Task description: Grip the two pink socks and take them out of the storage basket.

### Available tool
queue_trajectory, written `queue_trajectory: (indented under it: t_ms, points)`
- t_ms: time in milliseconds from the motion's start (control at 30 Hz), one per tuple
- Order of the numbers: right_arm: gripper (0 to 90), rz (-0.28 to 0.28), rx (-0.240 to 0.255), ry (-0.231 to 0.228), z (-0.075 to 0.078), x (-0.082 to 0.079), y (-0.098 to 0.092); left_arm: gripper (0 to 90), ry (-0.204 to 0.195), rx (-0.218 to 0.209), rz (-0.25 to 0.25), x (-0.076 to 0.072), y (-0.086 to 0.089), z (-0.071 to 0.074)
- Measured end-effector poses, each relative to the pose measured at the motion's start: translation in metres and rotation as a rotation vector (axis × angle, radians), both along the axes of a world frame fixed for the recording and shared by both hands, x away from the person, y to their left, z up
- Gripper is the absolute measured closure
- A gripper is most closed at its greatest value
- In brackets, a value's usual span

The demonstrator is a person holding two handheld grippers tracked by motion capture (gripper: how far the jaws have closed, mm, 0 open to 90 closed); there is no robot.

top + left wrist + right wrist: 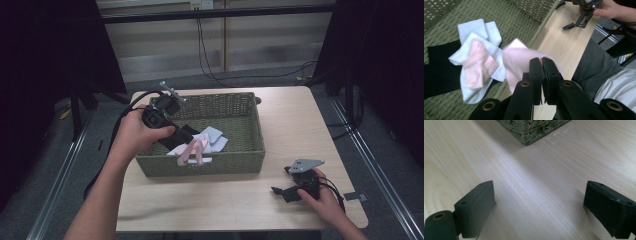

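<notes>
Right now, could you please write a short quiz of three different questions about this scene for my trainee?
1. True or false: the left gripper has its jaws shut on a pink sock.
2. Multiple choice: the right gripper is A) inside the basket, B) on the table with jaws open, C) holding a black sock.
3. Fill in: the light blue socks lie in the woven ____.

Key: 1 true; 2 B; 3 basket.

Dim high view with dark corners, soft overhead light, pink sock (520,58) motion-blurred, near gripper parts out of focus
</notes>
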State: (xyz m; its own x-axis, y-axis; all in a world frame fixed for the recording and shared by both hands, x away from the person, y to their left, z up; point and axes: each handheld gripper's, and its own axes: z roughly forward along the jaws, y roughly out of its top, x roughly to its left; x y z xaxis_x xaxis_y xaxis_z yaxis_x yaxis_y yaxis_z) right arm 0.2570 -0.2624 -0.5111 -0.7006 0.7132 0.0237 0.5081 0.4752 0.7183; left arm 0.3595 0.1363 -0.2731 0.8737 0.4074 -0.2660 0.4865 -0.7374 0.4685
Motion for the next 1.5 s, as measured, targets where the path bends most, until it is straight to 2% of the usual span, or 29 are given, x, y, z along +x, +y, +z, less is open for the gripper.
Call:
queue_trajectory:
  t_ms: [100, 167, 300, 367, 400, 433, 533, 600, 667, 733, 767, 933, 1033, 1133, 1167, 1367, 1500]
  points:
    - [9.3, 0.0, 0.0, 0.0, 0.0, 0.0, 0.0, 86.7, -0.001, -0.004, 0.0, -0.003, 0.0, -0.002]
    - [9.3, 0.0, 0.0, 0.0, 0.0, 0.0, 0.0, 86.8, 0.002, 0.012, -0.011, -0.004, 0.0, -0.003]
    - [9.3, 0.0, 0.0, 0.0, 0.0, 0.0, 0.0, 86.2, 0.004, 0.014, -0.011, -0.005, -0.002, -0.008]
    - [9.3, -0.001, 0.0, 0.002, 0.0, 0.0, 0.0, 80.2, -0.003, 0.021, 0.001, -0.003, -0.002, -0.013]
    - [9.3, -0.002, 0.0, 0.003, 0.0, 0.0, 0.0, 74.7, -0.006, 0.02, 0.017, -0.002, -0.002, -0.016]
    - [9.3, -0.002, 0.0, 0.003, 0.0, 0.0, 0.0, 69.2, -0.002, 0.026, 0.009, 0.0, -0.002, -0.018]
    - [9.3, -0.002, 0.0, 0.003, 0.0, 0.0, 0.0, 56.3, -0.029, 0.031, 0.031, 0.005, -0.002, -0.024]
    - [9.3, -0.002, 0.0, 0.003, 0.0, 0.0, 0.0, 55.3, -0.055, 0.039, 0.033, 0.008, -0.003, -0.026]
    - [9.3, -0.001, 0.0, 0.003, 0.0, 0.0, 0.0, 47.1, -0.081, 0.047, 0.044, 0.013, -0.003, -0.028]
    - [9.3, -0.002, 0.0, 0.003, 0.0, 0.0, 0.0, 44.8, -0.093, 0.054, 0.048, 0.016, -0.004, -0.03]
    - [9.3, -0.002, 0.0, 0.003, 0.0, 0.0, 0.0, 41.8, -0.114, 0.068, 0.055, 0.021, -0.005, -0.033]
    - [9.3, -0.002, 0.0, 0.003, 0.0, 0.0, 0.0, 32.9, -0.115, 0.101, 0.094, 0.035, -0.007, -0.047]
    - [9.3, -0.002, 0.0, 0.003, 0.0, 0.0, 0.0, 31.1, -0.127, 0.133, 0.111, 0.043, -0.009, -0.055]
    - [9.3, -0.002, 0.0, 0.003, 0.0, 0.0, 0.0, 30.6, -0.117, 0.127, 0.116, 0.048, -0.011, -0.061]
    - [9.3, -0.001, 0.0, 0.003, 0.0, 0.0, 0.0, 30.9, -0.112, 0.129, 0.119, 0.052, -0.012, -0.067]
    - [9.3, -0.002, 0.001, 0.003, 0.0, 0.0, 0.0, 29.8, -0.108, 0.159, 0.141, 0.063, -0.012, -0.082]
    - [9.3, -0.002, 0.001, 0.003, 0.0, 0.0, 0.0, 30.2, -0.098, 0.154, 0.146, 0.069, -0.016, -0.089]
